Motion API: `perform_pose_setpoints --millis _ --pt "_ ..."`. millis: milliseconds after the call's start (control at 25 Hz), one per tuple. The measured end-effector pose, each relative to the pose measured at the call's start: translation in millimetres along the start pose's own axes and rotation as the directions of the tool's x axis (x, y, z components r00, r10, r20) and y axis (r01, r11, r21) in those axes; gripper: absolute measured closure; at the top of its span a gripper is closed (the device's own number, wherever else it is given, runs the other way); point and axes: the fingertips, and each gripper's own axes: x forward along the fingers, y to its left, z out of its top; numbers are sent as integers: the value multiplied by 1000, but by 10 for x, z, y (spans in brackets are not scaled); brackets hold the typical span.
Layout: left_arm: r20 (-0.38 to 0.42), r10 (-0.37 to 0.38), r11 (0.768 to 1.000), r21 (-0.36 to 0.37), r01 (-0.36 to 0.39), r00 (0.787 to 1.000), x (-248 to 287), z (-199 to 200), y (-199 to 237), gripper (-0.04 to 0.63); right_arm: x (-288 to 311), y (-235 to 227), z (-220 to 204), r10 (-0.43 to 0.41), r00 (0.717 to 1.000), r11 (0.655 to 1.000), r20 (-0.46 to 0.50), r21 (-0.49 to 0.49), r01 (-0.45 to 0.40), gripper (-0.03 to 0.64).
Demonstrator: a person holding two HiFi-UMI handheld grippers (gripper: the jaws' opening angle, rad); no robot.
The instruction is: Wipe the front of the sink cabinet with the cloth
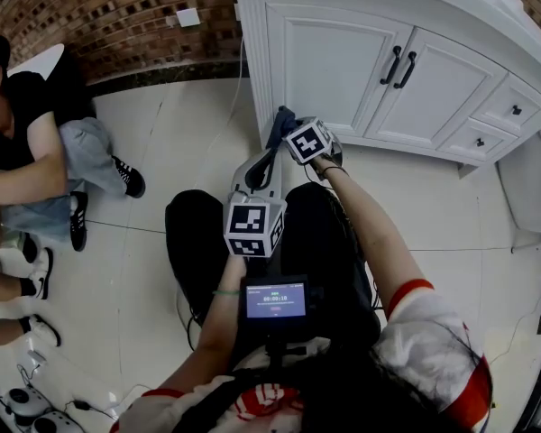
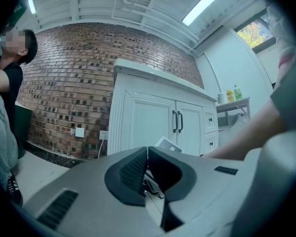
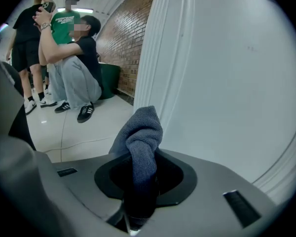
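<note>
Your right hand-held gripper (image 3: 140, 191) clamps a grey-blue knitted cloth (image 3: 144, 132) just beside the white sink cabinet (image 3: 227, 83); your left hand-held gripper (image 2: 147, 164) sits closed, empty.

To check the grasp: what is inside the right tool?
A grey-blue cloth is clamped in the right tool, bunched top sticking out. Its lower end, between the jaws, is hidden.

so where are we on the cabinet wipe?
Done: the grey-blue knitted cloth is clamped in the right gripper. In hand: it is held close to the white panelled sink cabinet front, low by its fluted corner post; contact unclear. Left: the doors and drawers. The left gripper is shut, empty.
</note>
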Motion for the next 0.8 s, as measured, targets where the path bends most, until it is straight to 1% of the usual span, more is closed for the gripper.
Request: perform_pose_setpoints --millis 160,320,520,640,680,800 --pt "-10 -8 1000 8 8 1000 21 -34 -15 563 140 -63 -119 -17 999 999 -39 44 19 509" --pt "-9 -6 1000 9 6 1000 37 -26 15 563 118 -299 -360 -49 996 994 -77 91 56 509" --pt "-8 -7 1000 10 7 1000 43 -8 -20 563 -142 -792 -697 -127 987 983 -103 118 139 509" --pt "-9 -10 1000 12 10 1000 60 12 -67 563 -368 -1170 -837 -200 976 971 -90 111 209 509" --pt "-9 -13 1000 14 13 1000 70 20 -89 563 -443 -1288 -907 -219 971 966 -92 119 229 509" --pt "-6 -26 999 22 26 1000 101 50 -165 563 -636 -1566 -1228 -251 958 944 -139 182 274 509"
